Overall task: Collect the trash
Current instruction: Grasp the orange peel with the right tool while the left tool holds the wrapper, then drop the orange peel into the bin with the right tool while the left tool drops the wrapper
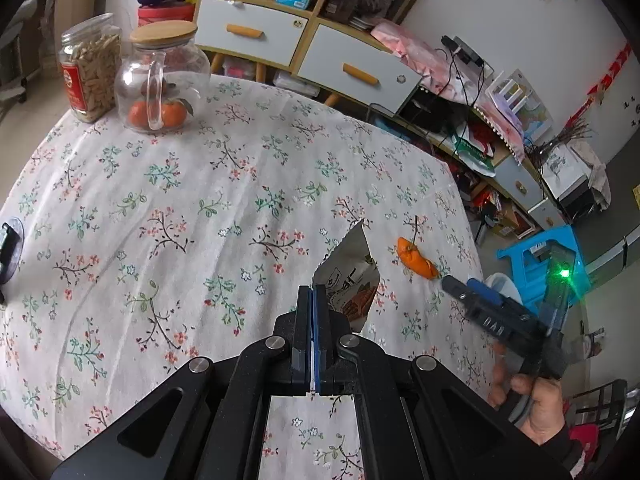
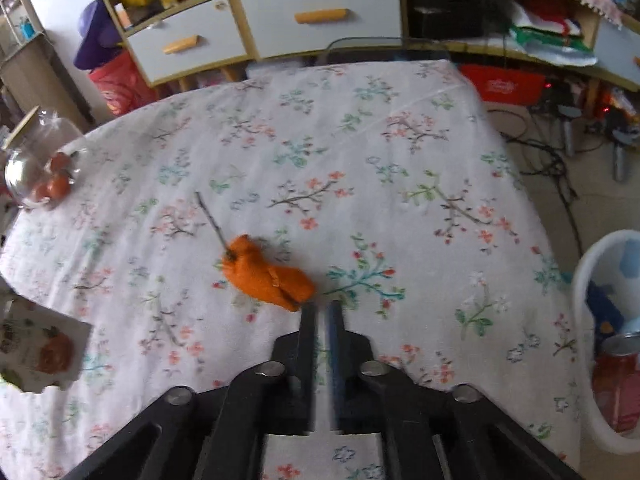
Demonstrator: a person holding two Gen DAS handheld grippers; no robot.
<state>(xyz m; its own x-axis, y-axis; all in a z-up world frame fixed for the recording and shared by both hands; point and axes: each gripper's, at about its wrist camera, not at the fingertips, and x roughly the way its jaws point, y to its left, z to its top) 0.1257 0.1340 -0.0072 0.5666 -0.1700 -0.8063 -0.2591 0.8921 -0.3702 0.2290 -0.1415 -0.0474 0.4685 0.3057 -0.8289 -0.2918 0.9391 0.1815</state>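
Observation:
An orange peel [image 2: 266, 274] with a thin stem lies on the floral tablecloth; it also shows in the left wrist view [image 1: 417, 259]. My right gripper [image 2: 322, 308] is just right of and behind the peel, its jaws nearly closed and empty; it also shows in the left wrist view [image 1: 460, 284]. My left gripper [image 1: 313, 290] is shut on the edge of a torn silver snack wrapper [image 1: 352, 276], which stands up from the table. The wrapper shows at the left edge of the right wrist view [image 2: 38, 354].
A white trash bin [image 2: 592, 292] with a red can [image 2: 618, 380] inside stands off the table's right edge. A glass jug of tangerines [image 1: 162, 80] and a jar of snacks [image 1: 91, 68] stand at the far left. A blue stool [image 1: 540, 260] is beyond the table.

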